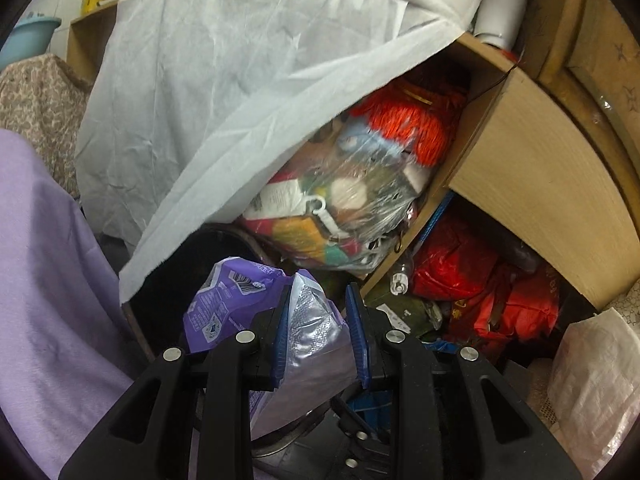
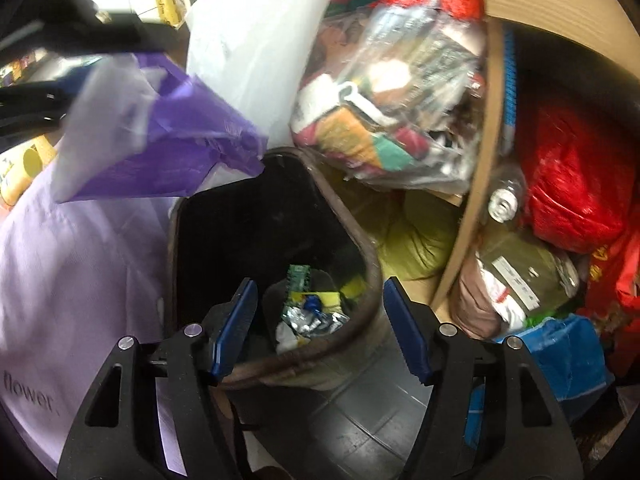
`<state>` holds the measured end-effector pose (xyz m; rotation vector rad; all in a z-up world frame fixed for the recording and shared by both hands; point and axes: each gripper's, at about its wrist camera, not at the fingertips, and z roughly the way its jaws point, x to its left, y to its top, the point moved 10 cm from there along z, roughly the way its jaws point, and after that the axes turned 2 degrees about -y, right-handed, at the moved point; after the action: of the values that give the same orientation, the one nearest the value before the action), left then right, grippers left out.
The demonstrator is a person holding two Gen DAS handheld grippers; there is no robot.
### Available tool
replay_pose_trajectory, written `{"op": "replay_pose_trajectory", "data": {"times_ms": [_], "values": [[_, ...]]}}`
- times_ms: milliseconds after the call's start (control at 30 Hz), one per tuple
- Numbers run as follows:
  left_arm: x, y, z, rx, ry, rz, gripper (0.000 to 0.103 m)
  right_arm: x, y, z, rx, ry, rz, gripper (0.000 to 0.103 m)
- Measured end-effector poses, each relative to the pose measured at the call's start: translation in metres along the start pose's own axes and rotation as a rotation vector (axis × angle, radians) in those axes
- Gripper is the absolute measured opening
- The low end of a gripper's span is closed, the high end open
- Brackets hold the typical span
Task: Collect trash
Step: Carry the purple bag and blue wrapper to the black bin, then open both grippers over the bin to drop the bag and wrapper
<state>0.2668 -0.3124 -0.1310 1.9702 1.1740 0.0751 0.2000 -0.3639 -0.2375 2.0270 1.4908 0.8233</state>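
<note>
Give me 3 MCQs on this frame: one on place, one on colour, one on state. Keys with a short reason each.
1. Where is the trash bin relative to the right gripper?
A. Directly below and ahead of its fingers
B. Up on the wooden shelf
C. Behind the white sheet

2. What colour is the outside of the packet in the left gripper?
A. Green
B. Purple
C. Orange

3. How do the right gripper's jaws stand?
A. Closed on a bottle
B. Closed on the bin rim
C. Open, nothing between them

Key:
1 A, the right wrist view looks between the fingers into the bin, with scraps at its bottom.
2 B, purple printed outside with a silver lining, seen in both views.
3 C, the blue pads stand apart with only the bin beyond them.
</note>
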Motion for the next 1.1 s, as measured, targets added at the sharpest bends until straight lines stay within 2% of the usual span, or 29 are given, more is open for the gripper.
{"op": "replay_pose_trajectory", "data": {"times_ms": [133,200,233,267,333,400,767,900,1100], "values": [[0.005,-0.008,0.018,0.052,-0.007,-0.049,0.027,-0.013,-0.010,-0.006,0.004,-0.024,0.011,0.066],[0.008,-0.012,0.023,0.058,0.012,-0.053,0.032,-0.016,-0.012,-0.008,0.005,-0.028,0.018,0.066],[0.009,-0.013,0.025,0.061,0.013,-0.053,0.037,-0.017,-0.012,-0.009,0.003,-0.029,0.020,0.066],[0.011,-0.015,0.027,0.066,0.021,-0.051,0.048,-0.018,-0.012,-0.009,0.002,-0.033,0.020,0.066],[0.014,-0.018,0.028,0.068,0.034,-0.050,0.057,-0.020,-0.011,-0.010,0.001,-0.039,0.022,0.070],[0.016,-0.020,0.026,0.072,0.035,-0.054,0.057,-0.020,-0.010,-0.012,-0.008,-0.040,0.026,0.073],[0.014,-0.026,0.000,0.061,0.070,-0.023,0.064,-0.013,-0.009,-0.015,-0.007,-0.050,-0.003,0.074],[0.010,-0.023,-0.022,0.020,0.080,0.003,0.066,-0.010,-0.003,-0.021,-0.020,-0.046,-0.011,0.074],[0.007,-0.019,-0.067,-0.047,0.063,0.018,0.077,0.011,0.016,-0.038,-0.060,-0.007,-0.041,0.078]]}}
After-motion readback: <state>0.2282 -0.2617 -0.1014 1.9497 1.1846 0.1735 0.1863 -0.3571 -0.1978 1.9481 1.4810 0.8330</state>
